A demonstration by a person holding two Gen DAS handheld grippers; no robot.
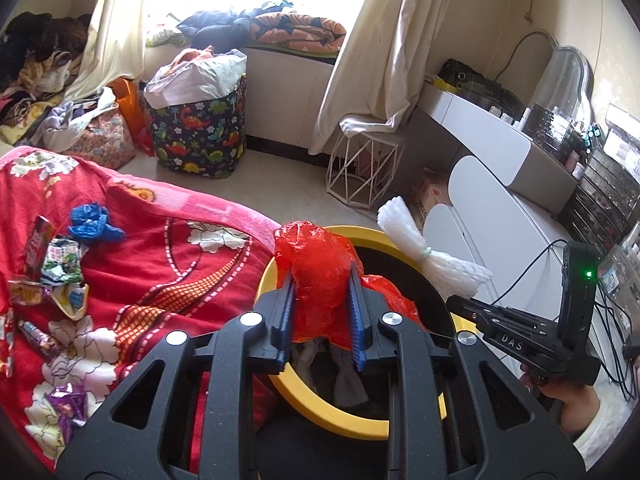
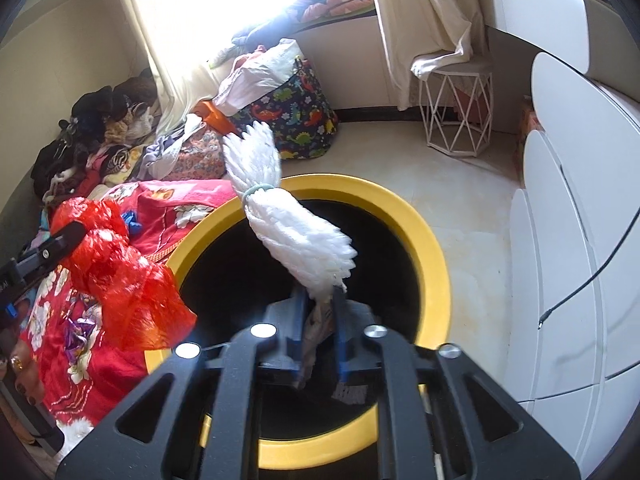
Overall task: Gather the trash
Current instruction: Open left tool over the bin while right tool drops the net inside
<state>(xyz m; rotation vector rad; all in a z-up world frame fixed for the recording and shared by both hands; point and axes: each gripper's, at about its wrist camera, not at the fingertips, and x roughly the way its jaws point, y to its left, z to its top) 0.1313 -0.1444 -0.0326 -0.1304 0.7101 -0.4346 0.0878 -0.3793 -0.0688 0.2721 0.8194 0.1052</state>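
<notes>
My left gripper is shut on a crumpled red plastic bag, held over the near rim of a round bin with a yellow rim and a black inside. My right gripper hangs over the bin's opening. The narrow end of a white foam net, tied with a green band, stands between its blue pads. A slim gap shows at the left pad, so the jaws stand open. The left wrist view shows that net sticking up from the right gripper. Paper scraps lie at the bin's bottom.
A bed with a red flowered blanket lies left of the bin, with snack wrappers and a crumpled blue bag on it. Beyond stand a dinosaur-print hamper and a white wire stool. White cabinets with a cable run along the right.
</notes>
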